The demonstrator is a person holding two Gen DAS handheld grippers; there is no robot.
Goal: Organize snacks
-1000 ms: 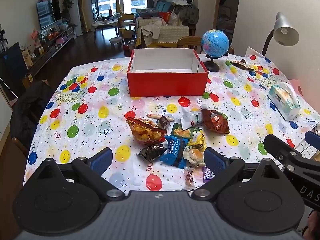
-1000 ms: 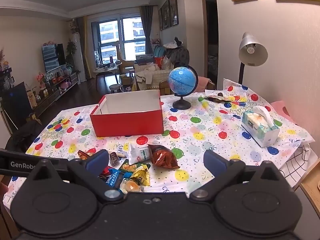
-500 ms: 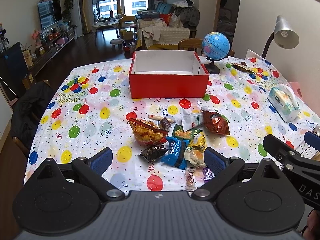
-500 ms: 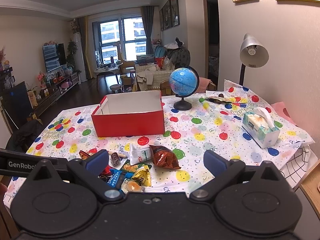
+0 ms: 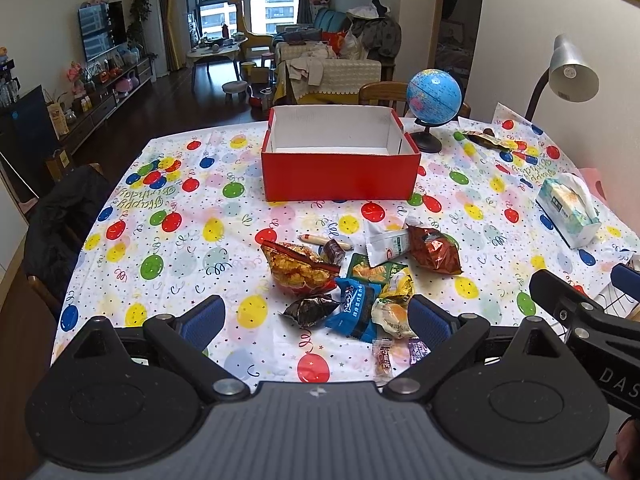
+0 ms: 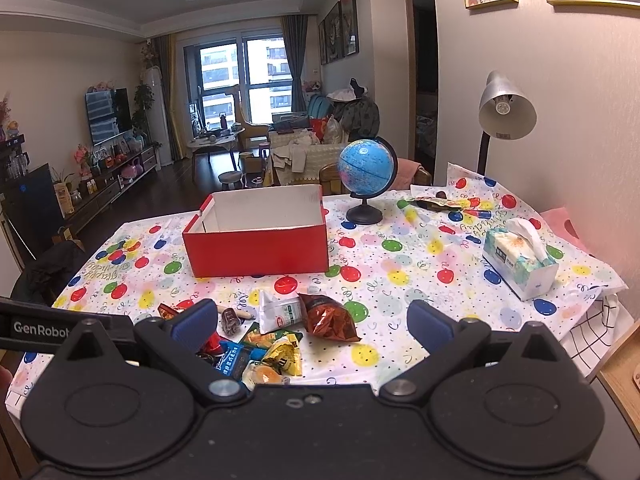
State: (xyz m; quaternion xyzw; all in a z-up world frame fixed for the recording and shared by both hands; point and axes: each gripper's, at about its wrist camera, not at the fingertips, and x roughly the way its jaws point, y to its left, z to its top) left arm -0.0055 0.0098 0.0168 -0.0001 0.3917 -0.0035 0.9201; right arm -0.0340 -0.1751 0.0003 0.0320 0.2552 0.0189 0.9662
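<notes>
Two grippers up, both wide open, nothing held. Left gripper (image 5: pixel 316 318) hovering over near edge of table (image 5: pixel 192 240), snack pile (image 5: pixel 360 280) straight ahead between its fingers. Far left of pile: clear bag of golden crisps (image 5: pixel 298 266), dark small packet (image 5: pixel 310 310) just below it. Mid: blue packet (image 5: pixel 354 306), green packet (image 5: pixel 374 270), yellow wrappers (image 5: pixel 394 300), two small sweets (image 5: pixel 400 354) nearest the edge. Right of pile: white pouch (image 5: pixel 386 242) touching brown foil bag (image 5: pixel 434 250). Red box (image 5: pixel 340 174) well beyond pile, open top, looks empty, nothing packed yet by the look of it. Right gripper (image 6: pixel 310 322) further right & higher, pile at lower left of its view, brown foil bag nearest its centre line.

Probably step 1: pick first snack. Best bet: take outliers first, e.g. left on crisp bag, right on brown foil bag. Pinch at crimped seam, not the puffy middle – foil slips, crisps crush. Lift clear before swinging over box wall. Keep clear of globe (image 6: pixel 366 168) & tissue pack (image 6: pixel 518 262) on right.
</notes>
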